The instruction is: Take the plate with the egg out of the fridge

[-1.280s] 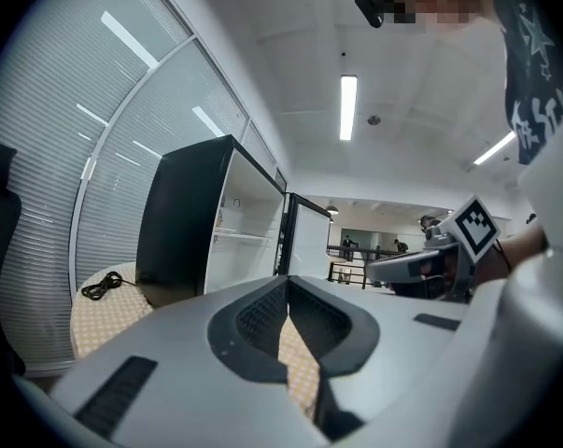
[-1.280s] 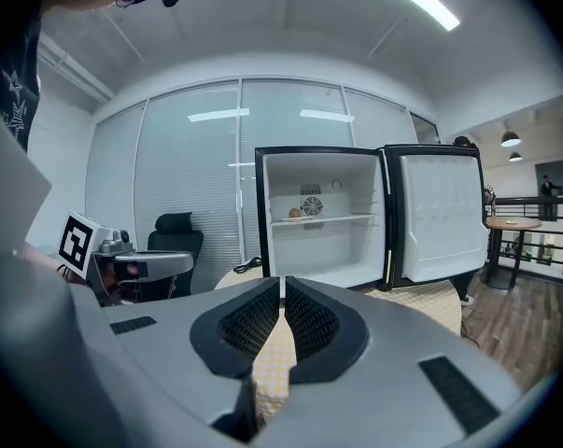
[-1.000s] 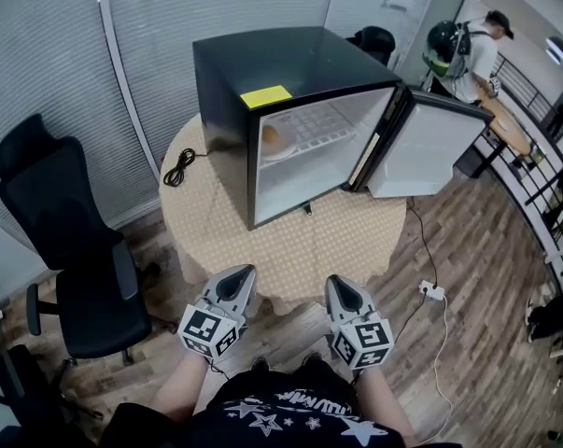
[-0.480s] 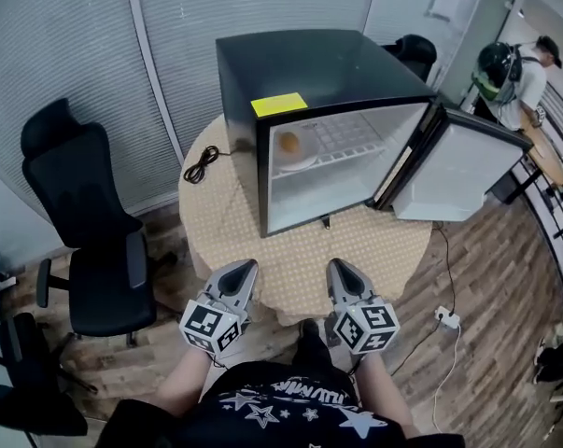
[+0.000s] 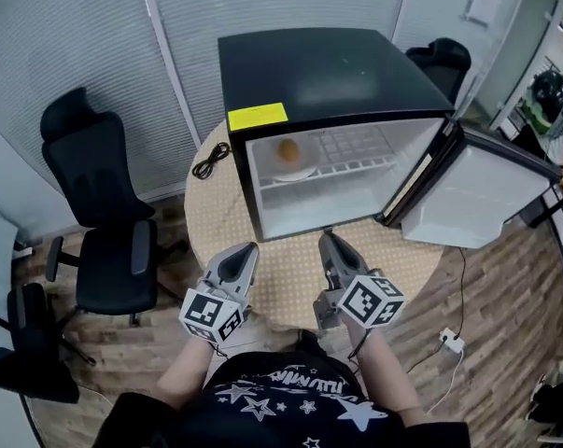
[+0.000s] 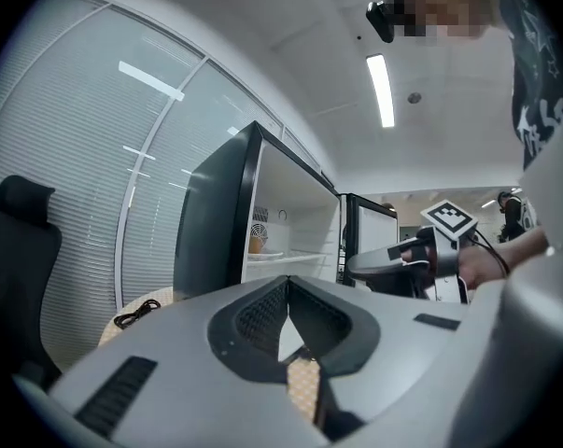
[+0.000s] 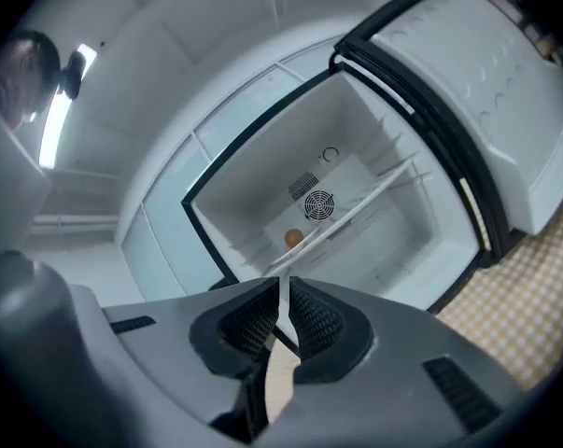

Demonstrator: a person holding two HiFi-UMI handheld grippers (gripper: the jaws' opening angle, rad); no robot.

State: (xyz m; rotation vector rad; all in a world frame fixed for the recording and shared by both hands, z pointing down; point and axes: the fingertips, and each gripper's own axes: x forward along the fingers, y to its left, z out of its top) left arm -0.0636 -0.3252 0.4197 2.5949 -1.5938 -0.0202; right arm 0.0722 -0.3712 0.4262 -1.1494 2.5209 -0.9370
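No legible text anywhere. Yellow rectangular label [image 5: 257, 116] at near top edge of black cube-shaped fridge [image 5: 328, 68]: print unreadable. Black-and-white square markers on left gripper [image 5: 249, 247] and right gripper [image 5: 325, 239]: coded patterns only. White lettering on black shirt [image 5: 304, 377]: unclear.

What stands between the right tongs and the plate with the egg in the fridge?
Nothing visible does. The fridge door is swung open to the right, and the plate with the egg sits on the wire shelf, left side. The right tongs, shut and empty, hover before the open front.
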